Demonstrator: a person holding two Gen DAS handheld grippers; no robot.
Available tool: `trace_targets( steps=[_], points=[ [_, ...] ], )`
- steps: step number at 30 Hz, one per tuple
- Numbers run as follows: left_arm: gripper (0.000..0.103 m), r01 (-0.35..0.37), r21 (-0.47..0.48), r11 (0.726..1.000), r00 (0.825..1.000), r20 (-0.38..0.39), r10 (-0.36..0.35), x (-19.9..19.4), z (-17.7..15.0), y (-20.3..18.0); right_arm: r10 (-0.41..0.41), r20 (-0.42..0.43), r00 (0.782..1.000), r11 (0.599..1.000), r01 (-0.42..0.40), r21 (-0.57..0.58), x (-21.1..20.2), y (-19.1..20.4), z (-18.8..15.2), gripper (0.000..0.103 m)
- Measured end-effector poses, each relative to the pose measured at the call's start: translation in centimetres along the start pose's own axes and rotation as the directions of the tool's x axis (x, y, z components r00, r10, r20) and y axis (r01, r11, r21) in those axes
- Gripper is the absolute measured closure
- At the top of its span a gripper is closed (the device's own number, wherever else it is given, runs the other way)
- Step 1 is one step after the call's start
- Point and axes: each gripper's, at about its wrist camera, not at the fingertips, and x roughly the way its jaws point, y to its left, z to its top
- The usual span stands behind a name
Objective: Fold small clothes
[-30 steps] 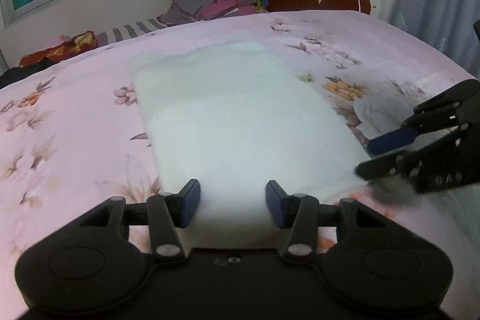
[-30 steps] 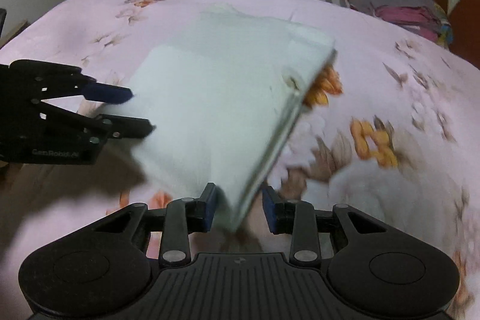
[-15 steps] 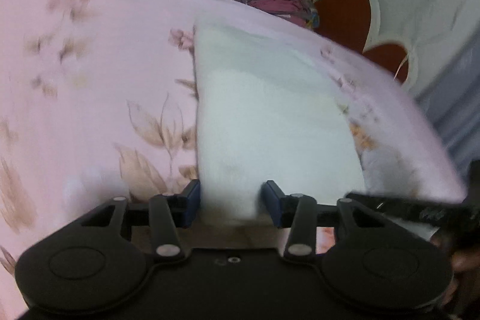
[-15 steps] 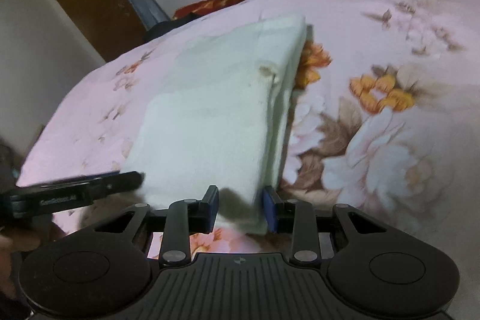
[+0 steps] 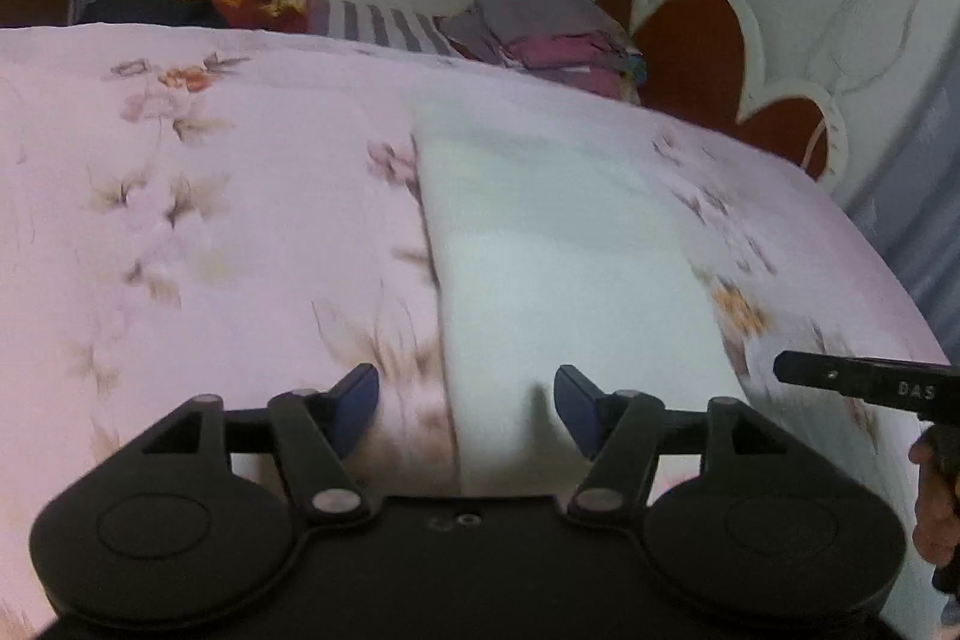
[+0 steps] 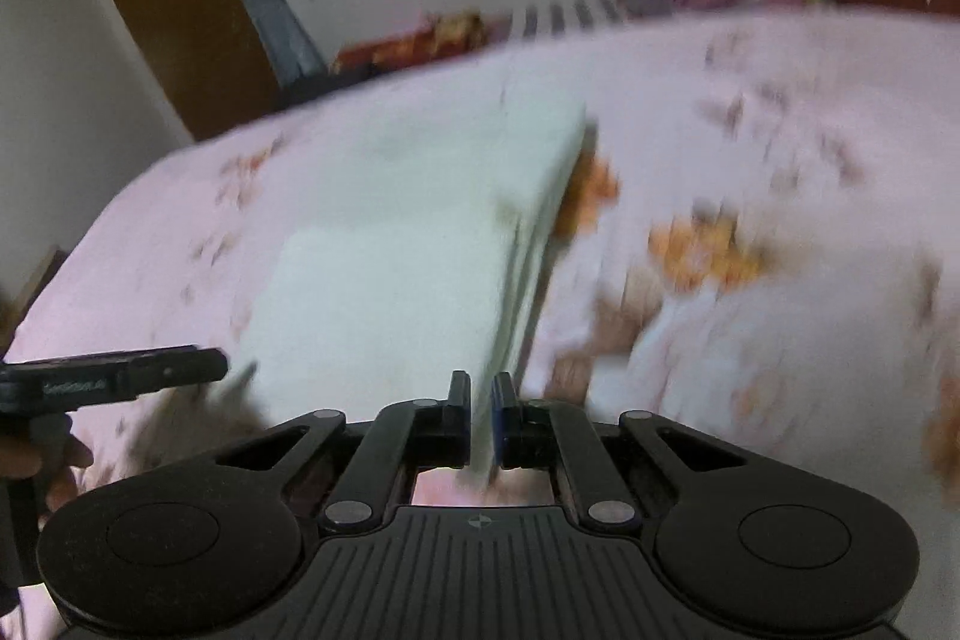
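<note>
Right wrist view: right gripper [image 6: 480,421] clamps near corner of folded white garment [image 6: 408,268] lying on bed [image 6: 780,148]. Left gripper [image 5: 465,409] spread wide, straddling near-left edge. Soft, light, floppy; grip corners.

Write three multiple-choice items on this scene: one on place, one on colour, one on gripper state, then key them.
1. Where does the folded white cloth lie?
A. on the pink floral bedspread
B. on a chair
C. on the floor

2. What colour are the left gripper finger pads?
A. red
B. blue
C. yellow

3. How is the right gripper?
A. wide open
B. shut on nothing
C. shut on the cloth's near edge

Key: A, floral fabric surrounds the cloth; B, both pads are blue; C, the cloth sits between its closed fingers.
</note>
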Motion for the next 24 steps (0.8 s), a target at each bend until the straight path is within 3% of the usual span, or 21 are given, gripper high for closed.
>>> trace_targets(
  steps=[4, 7, 9, 11, 12, 14, 17, 18, 20, 21, 22, 24],
  points=[
    [0.041, 0.015, -0.040, 0.999, 1.000, -0.009, -0.016, 2.7, 2.2, 0.2, 0.004, 0.051, 0.999, 0.996, 0.000, -0.089, 2.4, 1.6, 2.7, 0.097],
    [0.043, 0.025, -0.059, 0.998, 0.999, -0.042, -0.028, 4.5, 2.5, -0.3, 0.017, 0.017, 1.000, 0.991, -0.014, -0.130, 5.4, 2.7, 3.3, 0.097],
    [0.047, 0.034, -0.081, 0.996, 0.994, -0.102, -0.042, 6.0, 2.3, -1.0, 0.013, -0.011, 1.000, 0.987, -0.015, -0.159, 6.9, 2.7, 3.3, 0.097],
    [0.043, 0.029, -0.040, 0.999, 0.989, -0.141, -0.034, 7.1, 1.8, -2.4, -0.114, -0.041, 0.993, 0.978, 0.105, -0.183, 8.2, 1.3, 3.0, 0.098],
    [0.038, 0.005, 0.014, 1.000, 0.991, -0.134, -0.003, 7.2, 1.6, -3.5, -0.172, -0.043, 0.984, 0.975, 0.165, -0.146, 8.3, -0.2, 3.0, 0.097],
    [0.036, -0.013, 0.042, 0.999, 0.992, -0.125, 0.018, 7.2, 1.3, -4.0, -0.198, -0.075, 0.977, 0.980, 0.195, -0.044, 8.2, -2.7, 2.9, 0.097],
    [0.033, -0.013, 0.039, 0.999, 0.993, -0.114, 0.018, 6.0, 1.0, -3.6, -0.112, -0.064, 0.992, 0.993, 0.115, 0.039, 7.0, -4.6, 2.6, 0.097],
    [0.027, -0.018, 0.040, 0.999, 0.995, -0.097, 0.022, 5.5, 1.0, -3.3, -0.087, -0.038, 0.995, 0.994, 0.090, 0.066, 6.2, -5.0, 2.6, 0.097],
    [0.021, -0.028, 0.024, 0.999, 0.998, -0.056, 0.029, 4.7, 1.2, -2.4, -0.069, 0.010, 0.998, 0.991, 0.067, 0.115, 4.8, -5.6, 3.0, 0.085],
    [0.021, -0.032, 0.005, 0.999, 0.999, -0.043, 0.032, 4.5, 1.4, -1.9, -0.056, 0.025, 0.998, 0.989, 0.052, 0.137, 4.4, -5.7, 3.2, 0.050],
    [0.021, -0.032, -0.019, 0.999, 0.999, -0.037, 0.031, 4.5, 2.0, -1.6, -0.028, 0.050, 0.998, 0.987, 0.020, 0.161, 4.2, -5.9, 3.3, 0.031],
    [0.021, -0.027, -0.070, 0.997, 0.999, -0.029, 0.025, 4.7, 2.8, -0.7, 0.018, 0.073, 0.997, 0.980, -0.032, 0.196, 4.4, -6.0, 3.7, 0.031]
  ],
)
